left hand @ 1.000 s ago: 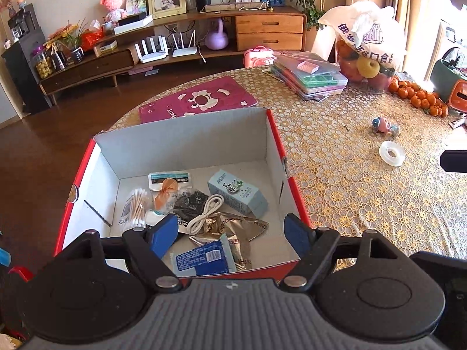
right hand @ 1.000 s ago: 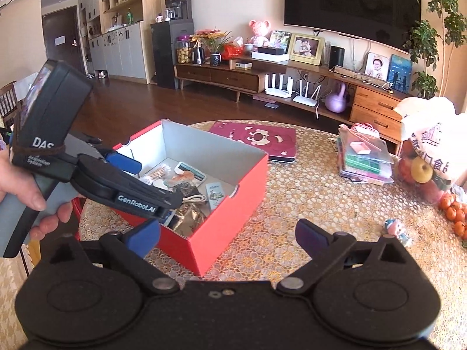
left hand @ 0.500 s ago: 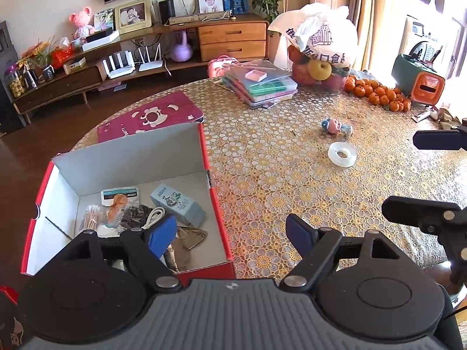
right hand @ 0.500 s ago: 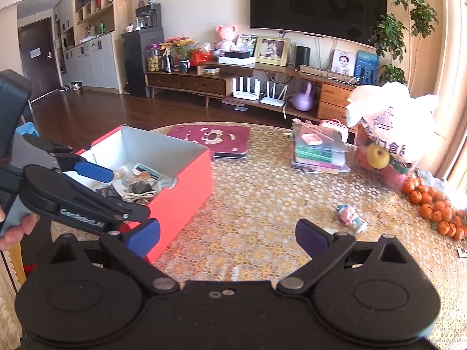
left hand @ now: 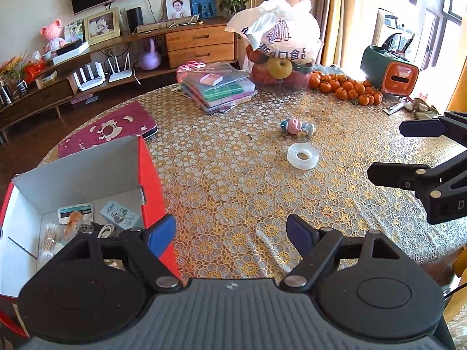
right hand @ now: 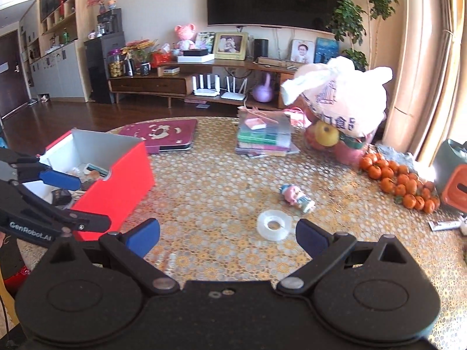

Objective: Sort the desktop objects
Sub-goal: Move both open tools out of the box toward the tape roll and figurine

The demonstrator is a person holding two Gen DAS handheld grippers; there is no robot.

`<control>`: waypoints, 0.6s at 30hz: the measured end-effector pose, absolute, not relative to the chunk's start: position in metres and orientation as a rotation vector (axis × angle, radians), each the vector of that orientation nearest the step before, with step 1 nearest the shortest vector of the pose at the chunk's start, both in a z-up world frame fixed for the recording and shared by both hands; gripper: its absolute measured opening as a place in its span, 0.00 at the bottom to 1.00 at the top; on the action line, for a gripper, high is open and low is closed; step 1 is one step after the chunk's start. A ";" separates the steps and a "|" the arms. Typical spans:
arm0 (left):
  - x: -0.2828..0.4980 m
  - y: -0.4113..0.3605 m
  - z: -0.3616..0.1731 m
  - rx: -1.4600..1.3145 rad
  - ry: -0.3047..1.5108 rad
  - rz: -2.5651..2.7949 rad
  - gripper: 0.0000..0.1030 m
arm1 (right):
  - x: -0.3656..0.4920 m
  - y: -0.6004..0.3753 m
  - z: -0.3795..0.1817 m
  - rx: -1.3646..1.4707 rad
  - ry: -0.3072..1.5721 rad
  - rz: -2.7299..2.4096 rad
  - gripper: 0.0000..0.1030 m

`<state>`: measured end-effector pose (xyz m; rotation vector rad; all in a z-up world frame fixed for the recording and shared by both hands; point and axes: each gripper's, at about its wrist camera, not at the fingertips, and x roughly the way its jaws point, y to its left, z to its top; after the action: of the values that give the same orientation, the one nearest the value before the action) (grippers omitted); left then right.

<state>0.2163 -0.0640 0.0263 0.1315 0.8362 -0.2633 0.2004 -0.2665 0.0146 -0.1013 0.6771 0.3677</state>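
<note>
A red box with a white inside stands at the table's left and holds several small items. A clear tape roll lies flat on the patterned cloth, with a small pink doll lying just beyond it. My left gripper is open and empty, its left finger over the box's right wall. In the right wrist view my right gripper is open and empty, low over the cloth, with the tape roll just ahead between its fingers and the doll behind. The red box is at the left there.
A stack of plastic folders, a bag of fruit and a pile of tangerines line the far side. A maroon case lies behind the box. A green and orange container stands far right.
Both grippers have swung right, away from the box and toward the middle of the table. The right gripper has come close to the tape roll. Both stay open.
</note>
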 end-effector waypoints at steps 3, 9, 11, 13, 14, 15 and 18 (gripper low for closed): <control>0.221 -0.075 0.019 0.120 0.827 -0.288 0.82 | 0.208 -0.277 0.010 -0.101 0.682 0.346 0.97; 0.238 -0.100 0.003 0.108 0.826 -0.328 0.95 | 0.229 -0.298 -0.001 -0.081 0.701 0.324 0.97; 0.243 -0.106 -0.003 0.097 0.826 -0.338 0.95 | 0.237 -0.303 -0.005 -0.080 0.706 0.319 0.97; 0.250 -0.114 -0.008 0.088 0.826 -0.349 0.97 | 0.244 -0.307 -0.009 -0.078 0.709 0.314 0.97; 0.253 -0.118 -0.011 0.083 0.826 -0.355 0.97 | 0.248 -0.310 -0.011 -0.075 0.712 0.312 0.97; 0.257 -0.121 -0.014 0.079 0.826 -0.361 0.98 | 0.252 -0.313 -0.014 -0.071 0.716 0.311 0.97; 0.266 -0.133 -0.024 0.082 0.820 -0.376 0.98 | 0.263 -0.319 -0.023 -0.056 0.735 0.315 0.97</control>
<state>0.2664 -0.1327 -0.0238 0.0816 0.8202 -0.3761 0.2633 -0.3194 -0.0227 -0.0559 0.7350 0.3147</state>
